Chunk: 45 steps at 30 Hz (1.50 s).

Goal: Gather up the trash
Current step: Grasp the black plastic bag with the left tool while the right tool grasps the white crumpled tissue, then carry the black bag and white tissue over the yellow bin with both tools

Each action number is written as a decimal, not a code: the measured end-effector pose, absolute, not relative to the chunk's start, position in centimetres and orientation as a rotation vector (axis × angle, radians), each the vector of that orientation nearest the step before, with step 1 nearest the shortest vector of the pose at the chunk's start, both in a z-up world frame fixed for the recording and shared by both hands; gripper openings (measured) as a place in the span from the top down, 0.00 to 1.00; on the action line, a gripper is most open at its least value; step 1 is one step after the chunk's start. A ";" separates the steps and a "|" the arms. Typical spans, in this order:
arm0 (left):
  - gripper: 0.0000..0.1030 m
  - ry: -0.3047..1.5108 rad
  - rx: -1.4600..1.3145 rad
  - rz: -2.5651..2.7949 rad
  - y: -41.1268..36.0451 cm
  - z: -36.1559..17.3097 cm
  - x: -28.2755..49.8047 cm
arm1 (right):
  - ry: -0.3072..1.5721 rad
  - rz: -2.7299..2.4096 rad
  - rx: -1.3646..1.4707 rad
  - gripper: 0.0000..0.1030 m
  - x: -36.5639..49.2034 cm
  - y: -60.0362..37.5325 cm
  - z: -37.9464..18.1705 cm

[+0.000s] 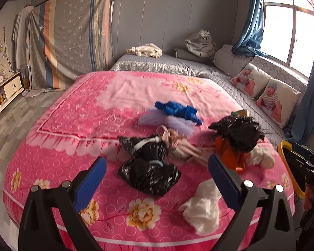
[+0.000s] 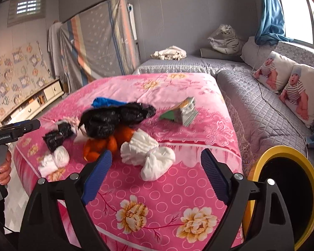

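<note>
Gaping wide and gripping nothing: left hand-held gripper (image 1: 157, 177), hovering over a knotted black bag (image 1: 149, 171) on the pink bed (image 1: 73, 125); likewise spreading empty, right hand-held gripper (image 2: 156, 173), facing white crumpled wads (image 2: 148, 156), with a yellow-rimmed bin (image 2: 286, 188) sitting just beside the bed.

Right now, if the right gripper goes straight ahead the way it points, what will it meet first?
Most likely the white crumpled wad on the pink blanket. It lies just past the open, empty jaws of the right gripper, near the middle of the view. Depth is hard to judge, so the blanket itself could come first.
</note>
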<state>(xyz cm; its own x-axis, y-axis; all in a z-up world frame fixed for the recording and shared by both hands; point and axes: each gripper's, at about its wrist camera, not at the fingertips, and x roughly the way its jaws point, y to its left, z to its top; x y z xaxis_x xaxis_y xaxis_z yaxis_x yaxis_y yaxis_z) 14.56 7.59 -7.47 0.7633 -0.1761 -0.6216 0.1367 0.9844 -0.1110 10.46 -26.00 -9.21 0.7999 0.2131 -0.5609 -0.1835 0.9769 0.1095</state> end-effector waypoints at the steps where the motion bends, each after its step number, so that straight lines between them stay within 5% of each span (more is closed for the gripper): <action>1: 0.09 0.691 -0.060 -0.170 7.7 -7.8 14.7 | 0.619 0.215 0.039 0.20 10.8 -25.7 -9.6; 21: 0.10 0.801 -0.125 -0.171 8.7 -12.1 19.0 | 0.753 0.237 -0.053 0.20 16.7 -23.3 -13.7; 27: 0.26 0.831 -0.118 -0.180 8.1 -12.7 20.5 | 0.791 0.256 -0.041 0.25 18.0 -23.2 -14.4; 31: 0.45 0.848 -0.117 -0.182 8.0 -12.9 21.3 | 0.803 0.262 -0.041 0.42 18.4 -23.0 -14.7; 45: 0.60 0.806 -0.163 -0.148 9.7 -11.7 20.3 | 0.774 0.285 0.049 0.52 18.0 -24.2 -13.8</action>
